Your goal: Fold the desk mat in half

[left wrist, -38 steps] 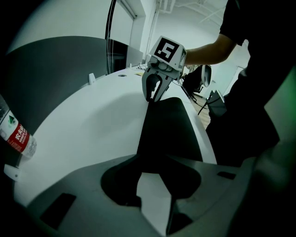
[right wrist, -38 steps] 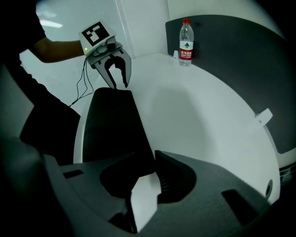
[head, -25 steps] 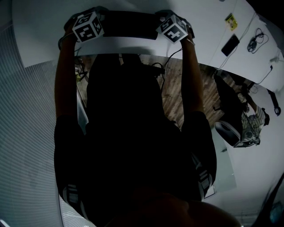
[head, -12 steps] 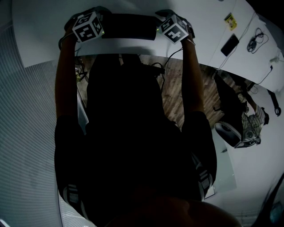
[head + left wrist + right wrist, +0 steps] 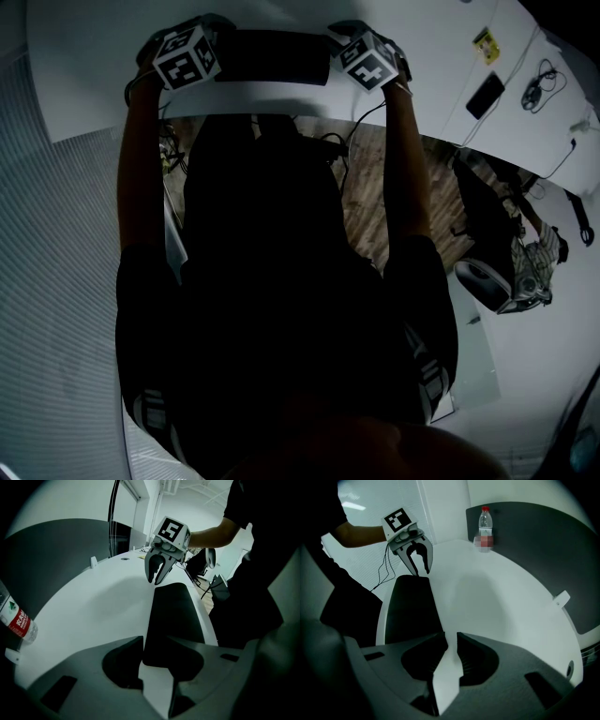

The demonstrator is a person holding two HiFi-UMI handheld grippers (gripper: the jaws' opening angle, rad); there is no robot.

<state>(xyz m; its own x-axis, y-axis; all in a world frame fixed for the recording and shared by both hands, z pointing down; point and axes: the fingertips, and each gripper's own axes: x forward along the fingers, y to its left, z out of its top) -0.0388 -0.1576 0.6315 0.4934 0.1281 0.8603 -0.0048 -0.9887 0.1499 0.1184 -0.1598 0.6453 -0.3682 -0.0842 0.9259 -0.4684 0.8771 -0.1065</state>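
Note:
A dark desk mat (image 5: pixel 277 56) lies flat on the white table (image 5: pixel 94 84), close to its near edge, stretched between my two grippers. My left gripper (image 5: pixel 217 54) stands at the mat's left end. In the left gripper view its jaws (image 5: pixel 154 641) are apart, with the mat's rounded end (image 5: pixel 168 616) showing in the gap. My right gripper (image 5: pixel 335 52) stands at the right end. In its own view the jaws (image 5: pixel 450 637) are apart over bare table, and the mat's edge (image 5: pixel 410 611) runs to the left jaw. Each view shows the other gripper (image 5: pixel 157 577) (image 5: pixel 421 570) pointing down, open.
A water bottle (image 5: pixel 485 527) (image 5: pixel 16 620) stands at the table's far side by a dark partition (image 5: pixel 534 536). A phone (image 5: pixel 487 94) and cables (image 5: pixel 539 84) lie on a neighbouring desk to the right. The person's body fills the space below the table edge (image 5: pixel 253 98).

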